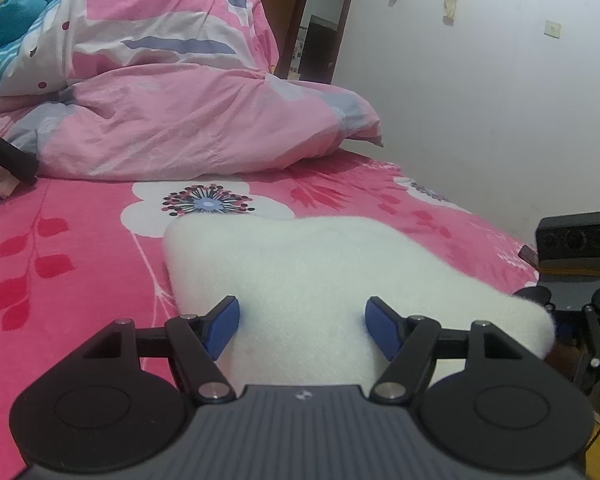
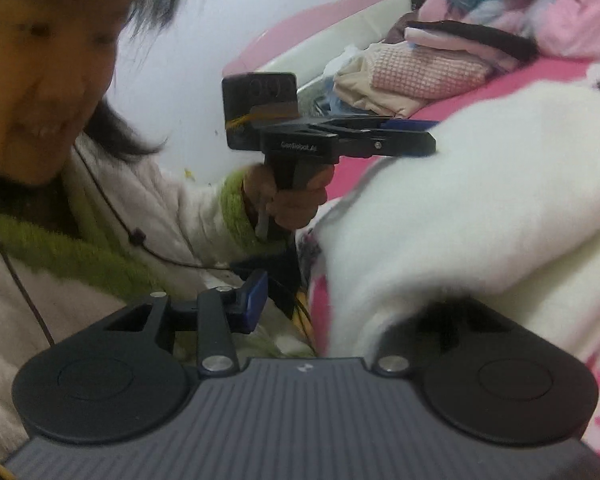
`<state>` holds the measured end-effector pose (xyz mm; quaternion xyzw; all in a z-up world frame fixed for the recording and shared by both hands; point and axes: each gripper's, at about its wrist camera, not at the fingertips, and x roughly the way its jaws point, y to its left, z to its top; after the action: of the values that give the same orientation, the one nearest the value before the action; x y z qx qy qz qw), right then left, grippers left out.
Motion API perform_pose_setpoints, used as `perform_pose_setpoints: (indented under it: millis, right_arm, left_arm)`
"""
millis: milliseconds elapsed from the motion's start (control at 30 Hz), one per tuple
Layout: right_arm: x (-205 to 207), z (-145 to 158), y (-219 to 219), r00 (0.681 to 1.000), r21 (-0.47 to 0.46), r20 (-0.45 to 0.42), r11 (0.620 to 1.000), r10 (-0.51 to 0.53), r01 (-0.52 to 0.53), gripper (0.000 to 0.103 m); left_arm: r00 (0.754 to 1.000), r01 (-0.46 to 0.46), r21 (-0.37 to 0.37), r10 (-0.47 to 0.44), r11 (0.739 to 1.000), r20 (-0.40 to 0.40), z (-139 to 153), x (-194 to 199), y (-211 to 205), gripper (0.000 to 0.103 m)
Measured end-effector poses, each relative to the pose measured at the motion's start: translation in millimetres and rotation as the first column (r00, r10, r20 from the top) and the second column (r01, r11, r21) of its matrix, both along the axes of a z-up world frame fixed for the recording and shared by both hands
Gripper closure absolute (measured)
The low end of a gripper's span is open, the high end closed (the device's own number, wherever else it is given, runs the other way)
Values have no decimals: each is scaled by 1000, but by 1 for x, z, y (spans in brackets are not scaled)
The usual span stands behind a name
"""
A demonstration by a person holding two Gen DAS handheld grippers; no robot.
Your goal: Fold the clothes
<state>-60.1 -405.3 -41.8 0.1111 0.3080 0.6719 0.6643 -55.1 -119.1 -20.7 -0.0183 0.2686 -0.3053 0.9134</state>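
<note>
The left wrist camera sits just behind the left gripper (image 1: 302,326), low over the bed (image 1: 80,240), looking along its fingers across the white fleece garment (image 1: 300,264) toward the heaped pink quilt (image 1: 180,112) and the white wall (image 1: 480,100) beyond. The right wrist camera rides behind the right gripper (image 2: 320,312) and faces sideways across the bed's edge, close to the person (image 2: 60,220). Both views share the fleece garment and each other's gripper.
</note>
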Motion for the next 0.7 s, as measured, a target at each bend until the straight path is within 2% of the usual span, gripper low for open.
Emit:
perform_pose_setpoints:
  millis: [133, 200, 333, 433, 567, 700]
  right_arm:
    - [15, -3, -7, 996, 42, -57, 996, -72, 75, 59]
    - [19, -8, -6, 993, 80, -93, 993, -77, 84, 58]
    - [23, -19, -20, 979, 235, -204, 970, -20, 69, 58]
    - [13, -21, -33, 978, 217, -201, 971, -53, 97, 58]
    - [-15, -15, -55, 966, 172, -190, 962, -177, 210, 57]
    - [-43, -9, -64, 920, 56, -165, 928, -354, 367, 57]
  left_arm:
    - [1000, -2, -10, 2, 1000, -6, -1, 2, 0, 32]
    - [1000, -2, -12, 2, 1000, -5, -1, 2, 0, 32]
    - [1000, 3, -16, -3, 1000, -7, -1, 3, 1, 32]
    - [1000, 7, -16, -7, 1000, -5, -1, 3, 1, 32]
    - [1000, 18, -30, -18, 999, -8, -1, 3, 4, 32]
    - [1000, 27, -54, -27, 998, -5, 3, 0, 10, 32]
